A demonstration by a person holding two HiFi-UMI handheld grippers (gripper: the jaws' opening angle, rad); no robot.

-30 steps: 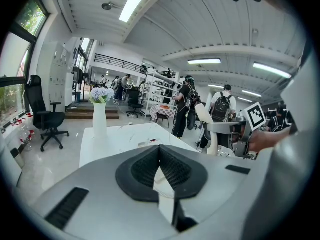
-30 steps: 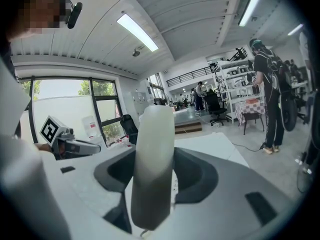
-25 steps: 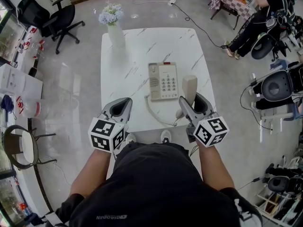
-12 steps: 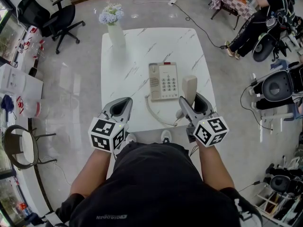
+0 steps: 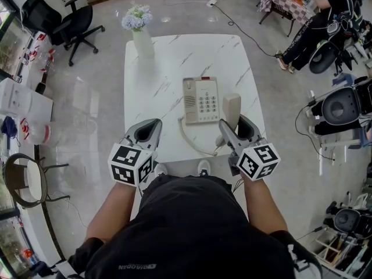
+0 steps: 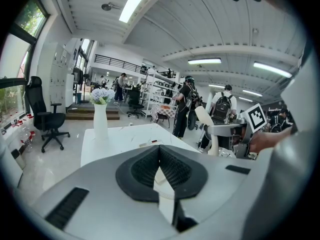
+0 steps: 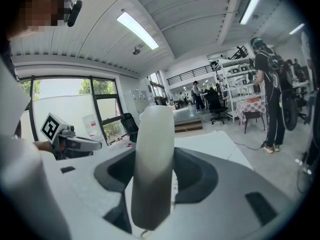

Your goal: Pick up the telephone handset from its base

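Note:
The cream handset [image 5: 231,108] stands upright above the table's near right part, off its base, with my right gripper [image 5: 235,128] shut on it. In the right gripper view the handset [image 7: 153,169] fills the space between the jaws. Its coiled cord [image 5: 192,141] runs back to the beige telephone base [image 5: 200,100], which lies in the middle of the white marble table [image 5: 168,57]. My left gripper [image 5: 147,133] hovers over the near left edge of the table, jaws together with nothing between them; in its own view the left gripper [image 6: 160,168] looks over the table toward the vase.
A white vase of pale flowers [image 5: 139,32] stands at the table's far left corner. A black office chair [image 5: 65,21] sits on the floor at the far left. People and equipment [image 5: 325,22] occupy the right side of the room.

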